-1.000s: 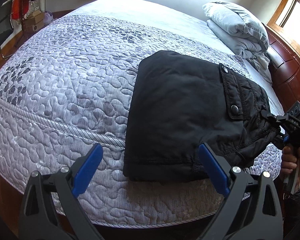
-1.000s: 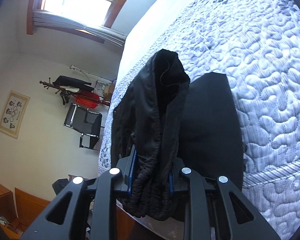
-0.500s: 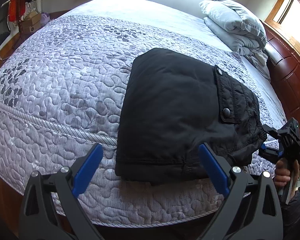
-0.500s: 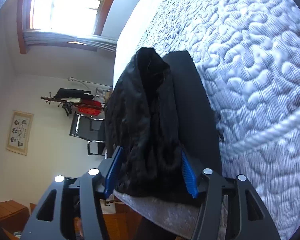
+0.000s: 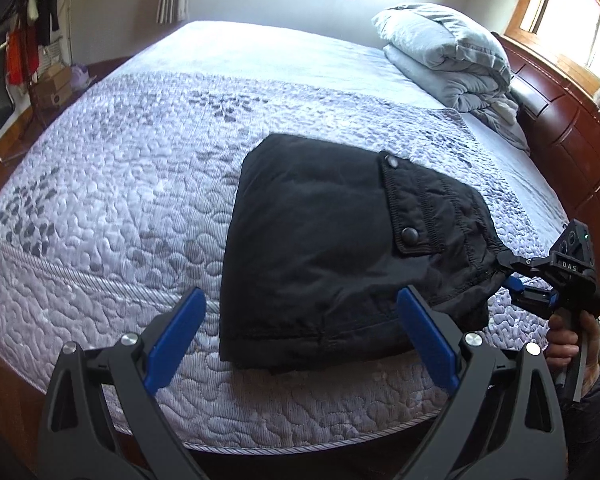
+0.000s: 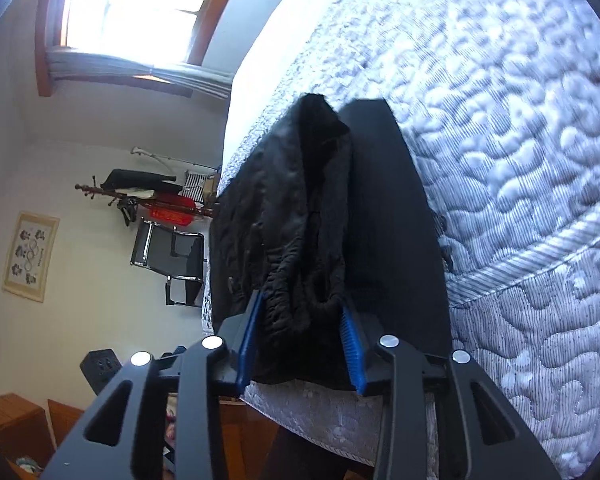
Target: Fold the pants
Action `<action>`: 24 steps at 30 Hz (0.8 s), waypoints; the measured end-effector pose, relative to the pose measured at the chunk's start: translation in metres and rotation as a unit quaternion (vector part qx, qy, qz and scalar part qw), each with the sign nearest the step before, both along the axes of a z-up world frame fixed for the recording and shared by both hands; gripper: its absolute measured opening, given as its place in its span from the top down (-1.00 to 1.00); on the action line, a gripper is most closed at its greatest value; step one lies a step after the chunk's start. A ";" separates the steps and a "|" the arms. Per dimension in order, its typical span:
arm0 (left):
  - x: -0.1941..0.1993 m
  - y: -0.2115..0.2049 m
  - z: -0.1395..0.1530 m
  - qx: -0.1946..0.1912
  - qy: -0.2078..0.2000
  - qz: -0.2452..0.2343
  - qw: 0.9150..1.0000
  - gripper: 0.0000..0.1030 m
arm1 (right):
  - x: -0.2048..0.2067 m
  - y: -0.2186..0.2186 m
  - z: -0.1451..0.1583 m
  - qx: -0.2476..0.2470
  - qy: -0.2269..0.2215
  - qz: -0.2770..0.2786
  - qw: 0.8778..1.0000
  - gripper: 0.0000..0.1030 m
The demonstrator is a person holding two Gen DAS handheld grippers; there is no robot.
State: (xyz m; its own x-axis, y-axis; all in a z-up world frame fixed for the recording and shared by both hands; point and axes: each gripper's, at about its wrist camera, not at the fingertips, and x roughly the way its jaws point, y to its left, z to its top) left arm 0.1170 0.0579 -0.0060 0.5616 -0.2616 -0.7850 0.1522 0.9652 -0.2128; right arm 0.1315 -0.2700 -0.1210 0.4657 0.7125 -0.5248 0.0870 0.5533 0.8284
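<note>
Black pants (image 5: 320, 264) are probably bunching as the right hand-held gripper (image 6: 302, 334) is closing on the waistband; the left hand-held gripper (image 5: 300, 344) is hanging open, so the fold risks sliding off the bed (image 5: 112, 184).

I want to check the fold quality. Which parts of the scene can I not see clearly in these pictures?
- Underside layers of the pants: left wrist view, hidden by the top layer.
- Whether the right gripper pads press the waistband: right wrist view, bunched fabric covers the contact.
- Bed near edge: left wrist view, cut off by the left gripper.
</note>
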 end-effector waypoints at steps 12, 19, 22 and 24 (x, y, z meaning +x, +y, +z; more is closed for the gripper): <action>-0.007 -0.008 0.034 -0.008 -0.046 -0.014 0.999 -0.90 | -0.004 0.001 0.012 -0.024 -0.005 0.004 1.000 0.30; -0.007 -0.010 0.038 -0.002 -0.049 -0.017 0.999 -0.91 | -0.009 -0.008 -0.010 -0.026 0.005 -0.006 1.000 0.30; -0.007 -0.011 0.036 -0.002 -0.045 -0.019 0.999 -0.91 | -0.012 -0.010 -0.018 -0.018 0.010 -0.009 1.000 0.26; -0.006 -0.010 0.034 0.000 -0.042 -0.018 0.999 -0.91 | -0.014 -0.012 -0.020 -0.006 0.019 -0.018 1.000 0.14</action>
State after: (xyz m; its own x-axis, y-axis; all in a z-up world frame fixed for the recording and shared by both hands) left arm 0.1111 0.0476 0.0283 0.6152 -0.2834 -0.7357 0.2040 0.9586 -0.1987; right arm 0.1171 -0.2817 -0.1406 0.4708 0.6891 -0.5509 0.1383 0.5591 0.8175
